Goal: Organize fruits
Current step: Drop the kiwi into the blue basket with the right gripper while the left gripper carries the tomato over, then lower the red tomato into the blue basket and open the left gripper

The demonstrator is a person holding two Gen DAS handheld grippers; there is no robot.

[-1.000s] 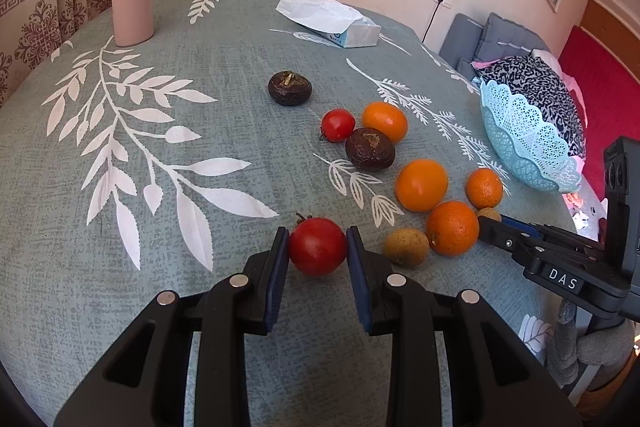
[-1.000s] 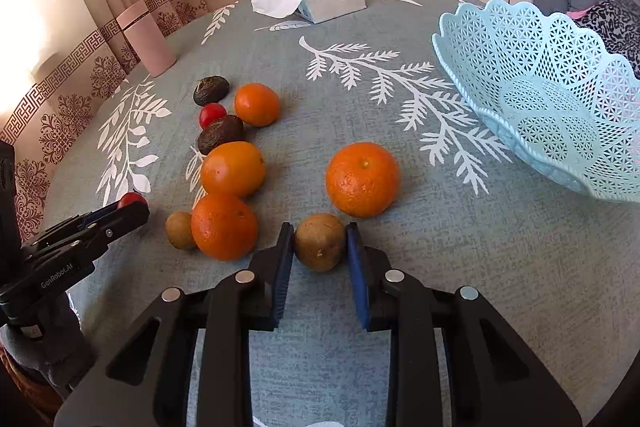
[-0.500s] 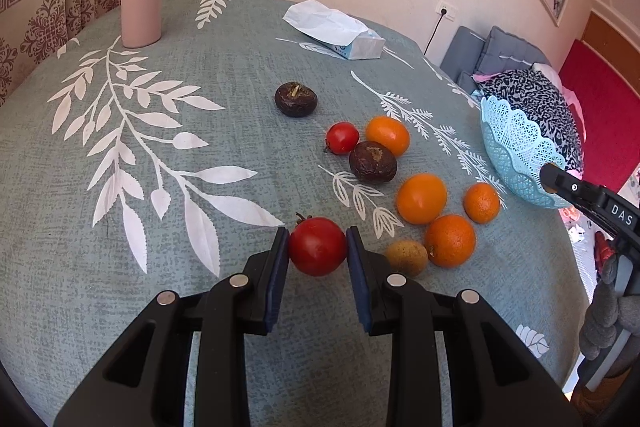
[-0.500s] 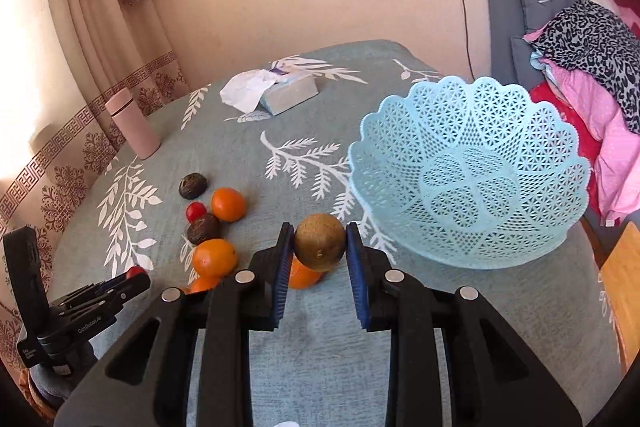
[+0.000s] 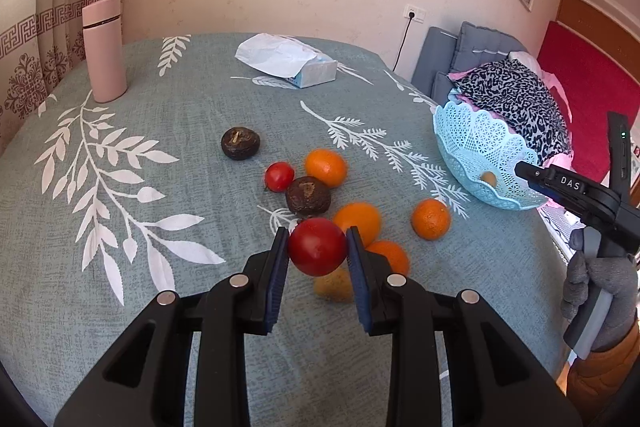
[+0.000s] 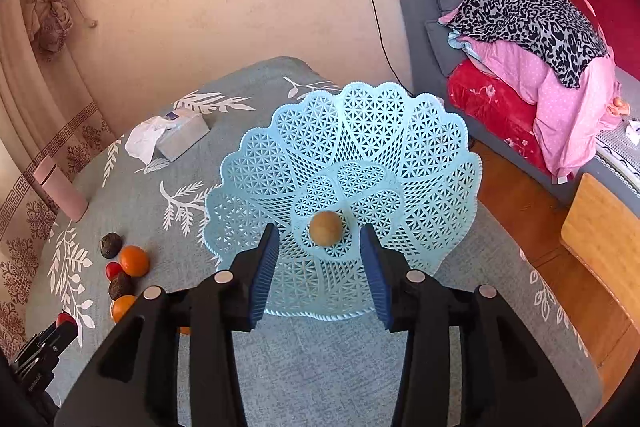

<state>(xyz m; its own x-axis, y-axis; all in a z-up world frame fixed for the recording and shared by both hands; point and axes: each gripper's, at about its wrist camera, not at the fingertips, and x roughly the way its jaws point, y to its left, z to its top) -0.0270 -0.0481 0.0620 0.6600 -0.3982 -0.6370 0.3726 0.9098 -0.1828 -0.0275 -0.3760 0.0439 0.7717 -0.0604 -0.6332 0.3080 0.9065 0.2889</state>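
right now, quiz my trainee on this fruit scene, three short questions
1. True or false: the right gripper is shut on the brown fruit.
2. What does the left gripper hold?
   A. red tomato
   B. an orange
   C. the pink bottle
3. Fill in: the brown fruit lies in the light blue ____.

Key: 1 false, it is open above the fruit; 2 A; 3 basket.

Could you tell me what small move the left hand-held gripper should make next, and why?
Probably carry the red tomato, clamped in the left hand-held gripper, toward the blue basket; the brown fruit already lies inside, and the right hand-held gripper is open.
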